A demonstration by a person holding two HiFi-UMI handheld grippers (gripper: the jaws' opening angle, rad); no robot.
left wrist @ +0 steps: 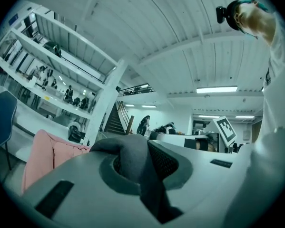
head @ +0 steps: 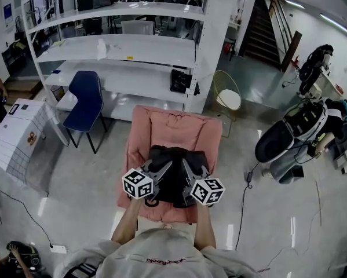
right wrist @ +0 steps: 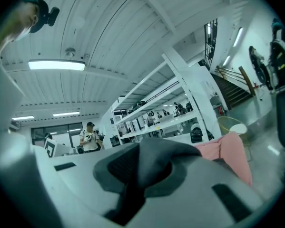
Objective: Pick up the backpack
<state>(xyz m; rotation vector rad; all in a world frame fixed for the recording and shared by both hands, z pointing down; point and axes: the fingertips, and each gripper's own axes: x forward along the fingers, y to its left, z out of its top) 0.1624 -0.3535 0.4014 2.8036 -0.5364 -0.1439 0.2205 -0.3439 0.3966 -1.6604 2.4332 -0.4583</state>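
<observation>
You are standing at the near edge of a pink armchair [head: 174, 126] with the black backpack [head: 174, 181] caught between both tools. The left gripper [head: 165, 167] is biting into the bag from the left and the right gripper [head: 186, 165] from the right.

The left gripper view is showing its fingers [left wrist: 173, 163] pinching a fold of dark fabric [left wrist: 135, 163] that is bulging up between them. The right gripper view is showing the same on the other side, with the bag's cloth squeezed in its grip. Neither tool is empty or standing wide.

The reach and the grasp are looking done on both sides, so the first part of the job is behind you. The bag is sitting over the armchair's seat, far from the white shelving [head: 121, 48] and the blue chair [head: 85, 100] beyond it. Whether its base is clear of the cushion, no view is telling. What is remaining, by the look of it, is bringing the backpack plainly up and off the armchair with both grips holding.
</observation>
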